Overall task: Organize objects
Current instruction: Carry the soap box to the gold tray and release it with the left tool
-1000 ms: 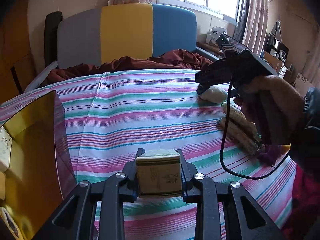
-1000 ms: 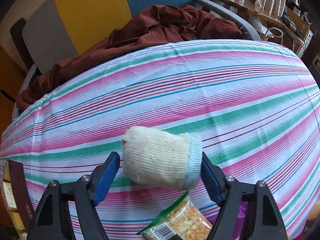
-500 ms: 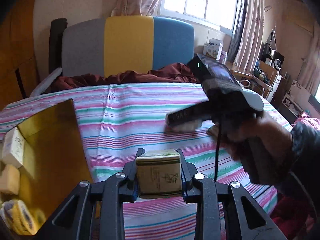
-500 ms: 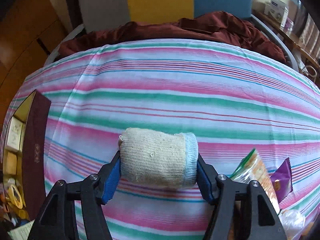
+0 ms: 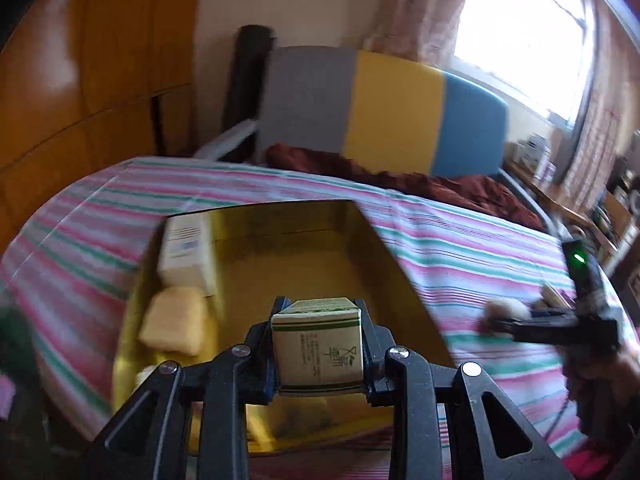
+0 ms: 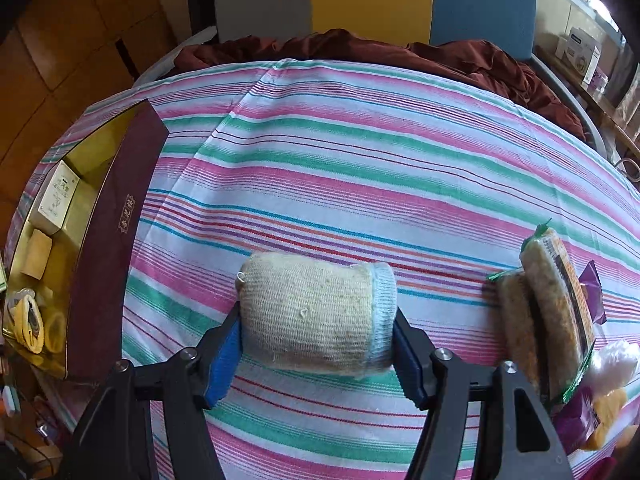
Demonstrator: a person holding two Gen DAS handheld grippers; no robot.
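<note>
My left gripper (image 5: 318, 344) is shut on a small beige carton with green bands (image 5: 318, 350) and holds it above the open gold-lined box (image 5: 320, 248). That box has a maroon outer wall (image 6: 108, 240) and lies at the bed's left side. My right gripper (image 6: 316, 344) is shut on a rolled cream knit cloth with a pale blue cuff (image 6: 316, 316), just above the striped sheet. The right gripper also shows, blurred, at the right of the left wrist view (image 5: 504, 316).
Inside the box lie a white carton (image 5: 186, 256), a yellow block (image 5: 174, 322) and yellow rolled items (image 6: 32, 324). Snack packets (image 6: 548, 312) and purple and orange wrappers (image 6: 592, 416) lie at the right. A dark red blanket (image 6: 400, 52) and a headboard bound the far side.
My left gripper has swung left with the carton and is over the box. My right gripper has lifted the cloth roll and carried it left, toward the box.
</note>
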